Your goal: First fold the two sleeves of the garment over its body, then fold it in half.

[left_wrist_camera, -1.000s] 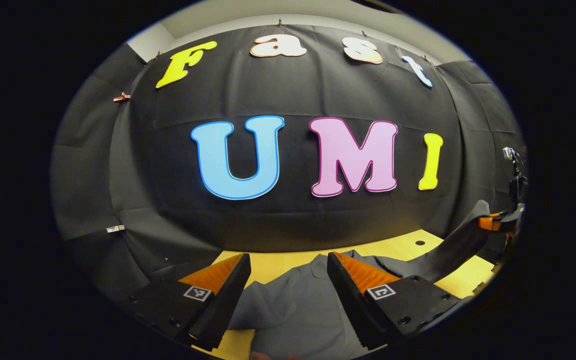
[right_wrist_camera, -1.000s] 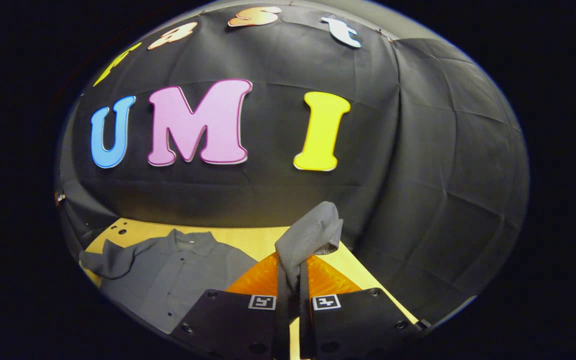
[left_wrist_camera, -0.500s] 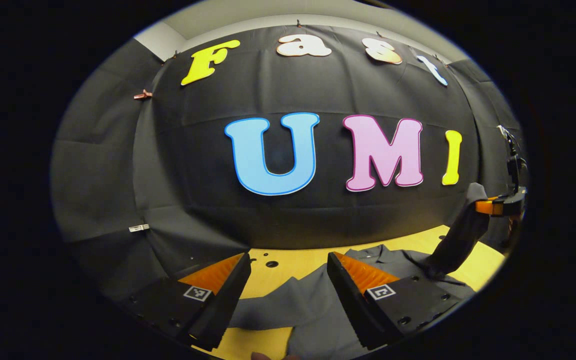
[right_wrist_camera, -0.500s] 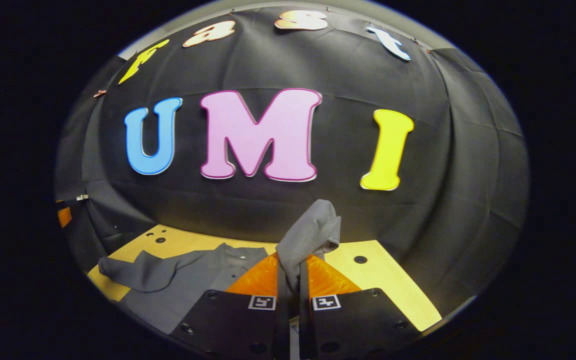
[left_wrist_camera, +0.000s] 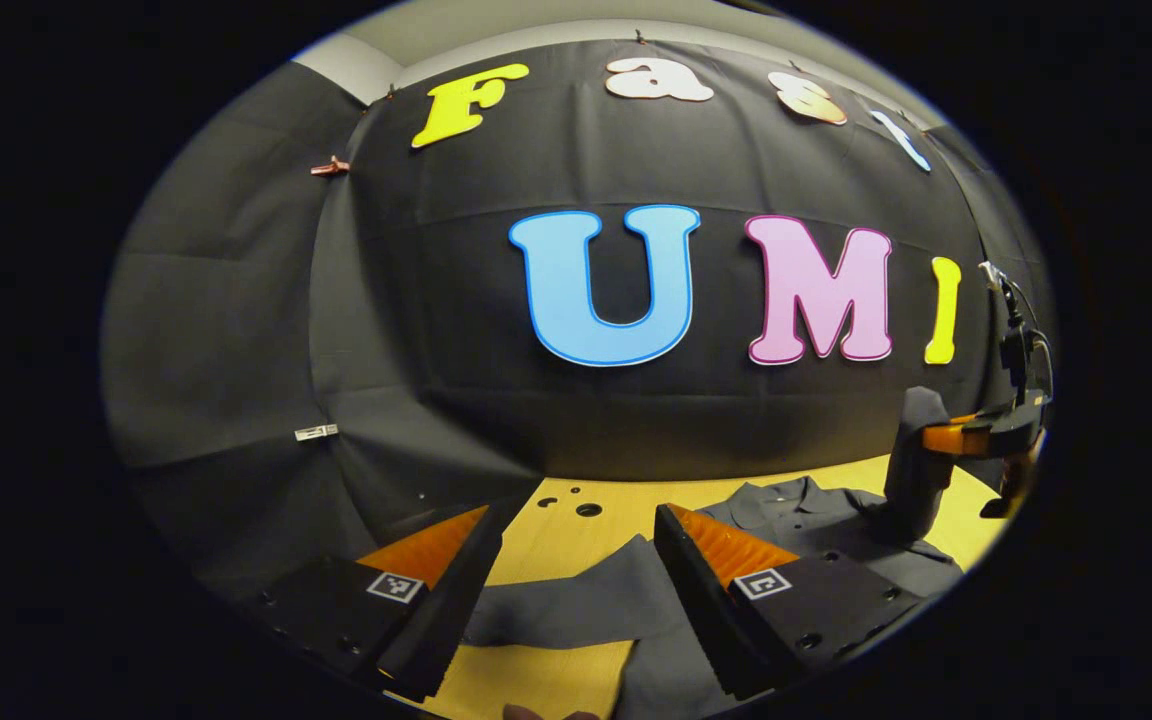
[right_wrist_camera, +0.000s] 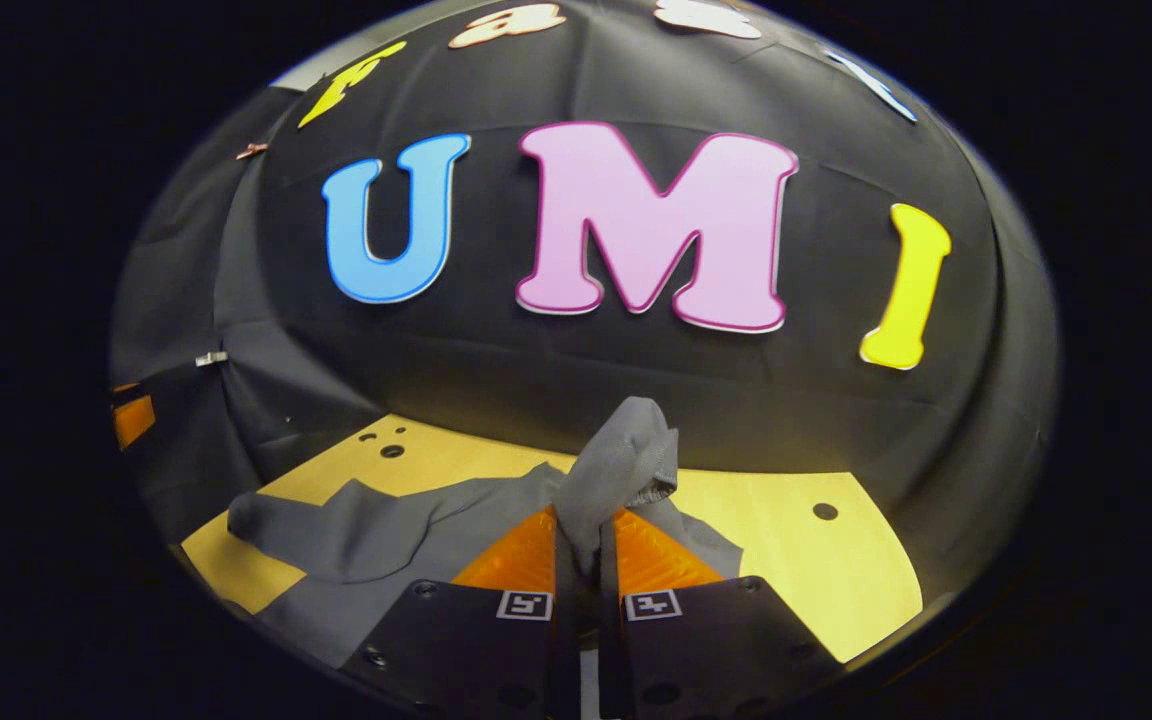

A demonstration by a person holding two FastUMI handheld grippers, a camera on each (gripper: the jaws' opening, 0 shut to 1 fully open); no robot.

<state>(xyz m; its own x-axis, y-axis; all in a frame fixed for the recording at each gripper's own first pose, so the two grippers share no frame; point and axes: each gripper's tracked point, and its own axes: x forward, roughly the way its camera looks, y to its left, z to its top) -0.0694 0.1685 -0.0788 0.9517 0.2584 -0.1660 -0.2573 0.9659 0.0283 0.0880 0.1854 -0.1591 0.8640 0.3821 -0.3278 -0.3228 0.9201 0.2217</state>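
Grey shirt on the desk, one sleeve lifted

Right tongs (right_wrist_camera: 584,520) pinch the sleeve cuff (right_wrist_camera: 626,465) above the grey shirt (right_wrist_camera: 376,535) on the desk (right_wrist_camera: 796,570); left tongs (left_wrist_camera: 576,580) spread over the other sleeve (left_wrist_camera: 576,605), at 6 o'clock.

This is a staged recording booth, not a home. Black cloth (left_wrist_camera: 236,330) hangs as the wall on all sides, pinned with small clips (left_wrist_camera: 329,167) (a strip of pale plain wall (left_wrist_camera: 356,68) shows above it). The work surface is a bare wooden table (right_wrist_camera: 786,550) drilled with round holes (left_wrist_camera: 588,510).
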